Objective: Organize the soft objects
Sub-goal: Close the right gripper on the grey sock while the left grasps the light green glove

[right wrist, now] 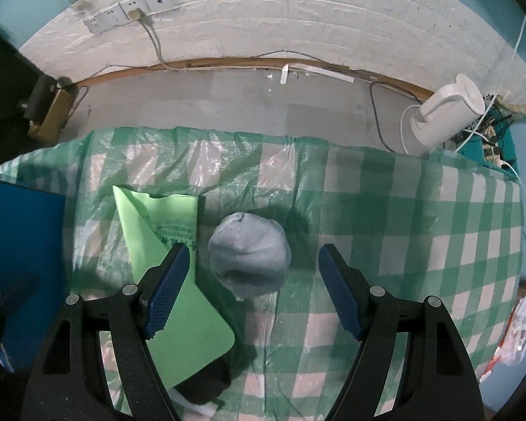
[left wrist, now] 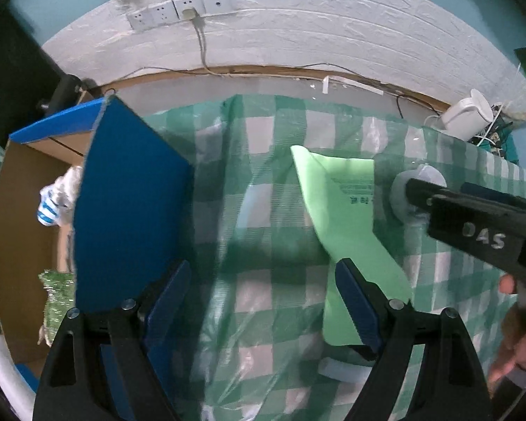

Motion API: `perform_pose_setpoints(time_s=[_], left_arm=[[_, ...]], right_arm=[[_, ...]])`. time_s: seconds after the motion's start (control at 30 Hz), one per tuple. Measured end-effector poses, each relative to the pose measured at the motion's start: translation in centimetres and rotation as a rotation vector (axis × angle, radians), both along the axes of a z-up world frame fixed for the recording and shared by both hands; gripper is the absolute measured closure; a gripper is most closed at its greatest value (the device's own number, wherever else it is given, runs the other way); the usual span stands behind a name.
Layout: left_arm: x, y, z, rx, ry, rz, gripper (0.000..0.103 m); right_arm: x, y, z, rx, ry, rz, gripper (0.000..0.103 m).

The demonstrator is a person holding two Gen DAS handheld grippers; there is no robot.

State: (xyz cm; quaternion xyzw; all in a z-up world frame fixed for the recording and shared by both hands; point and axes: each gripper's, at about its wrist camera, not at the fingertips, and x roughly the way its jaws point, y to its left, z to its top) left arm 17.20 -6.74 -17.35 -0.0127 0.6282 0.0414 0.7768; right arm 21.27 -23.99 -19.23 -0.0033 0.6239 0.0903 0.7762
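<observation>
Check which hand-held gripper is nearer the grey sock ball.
Right. The right hand-held gripper hangs open straight over the grey sock ball. The left hand-held gripper is off to its left, beyond the green pouch.

A white brick-pattern wall [right wrist: 298, 10] with sockets [right wrist: 122, 10] stands above a grey floor [right wrist: 228, 101].
</observation>
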Motion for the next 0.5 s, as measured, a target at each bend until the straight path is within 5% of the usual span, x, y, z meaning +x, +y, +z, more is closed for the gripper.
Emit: perform_pose_setpoints(time_s=[0.33, 0.5], left_arm=[[1.2, -1.6, -1.2, -0.012, 0.028, -0.033, 0.017], [1.7, -1.7, -2.0, -0.018, 0.046, -0.032, 0.017]], right_arm=[[0.4, 0.2, -1.5, -0.007, 0.000, 0.015, 0.028], [0.4, 0.3, -2.2, 0.011, 0.015, 0.024, 0.050]])
